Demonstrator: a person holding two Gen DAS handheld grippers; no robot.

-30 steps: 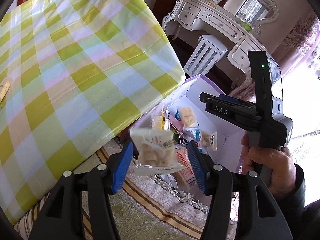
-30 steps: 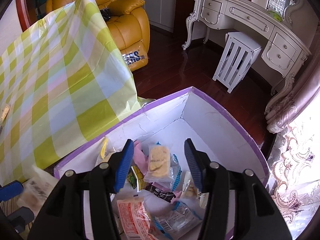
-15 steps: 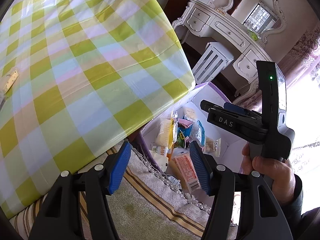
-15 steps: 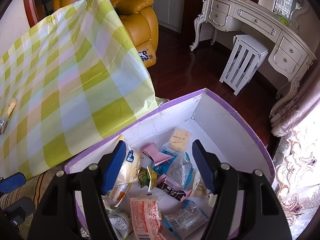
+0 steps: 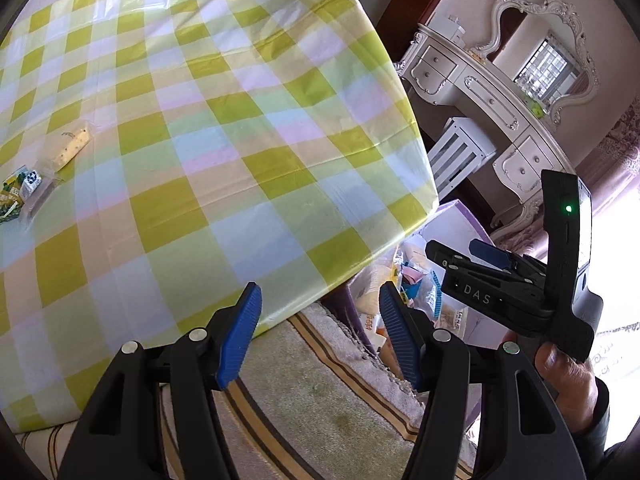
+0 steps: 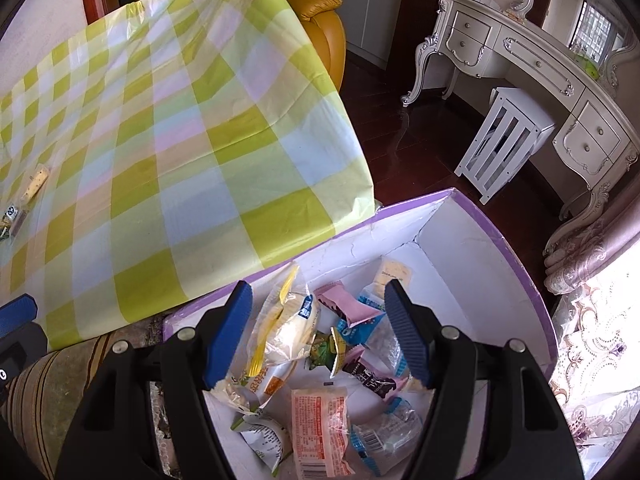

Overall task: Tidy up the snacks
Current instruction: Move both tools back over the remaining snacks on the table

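Both claws agape, nothing held, over checked tablecloth & box.

Ahead of my gripper and to the right stands an ornate white dressing table with a white slatted stool before it on dark wood floor — a yellow armchair far ahead, bright curtains at right.

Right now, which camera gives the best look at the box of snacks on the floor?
The right wrist view: it looks straight down into the box, showing its white inside and the packets piled there. The left wrist view catches only a corner of the box, mostly hidden behind the table's edge and the right gripper.
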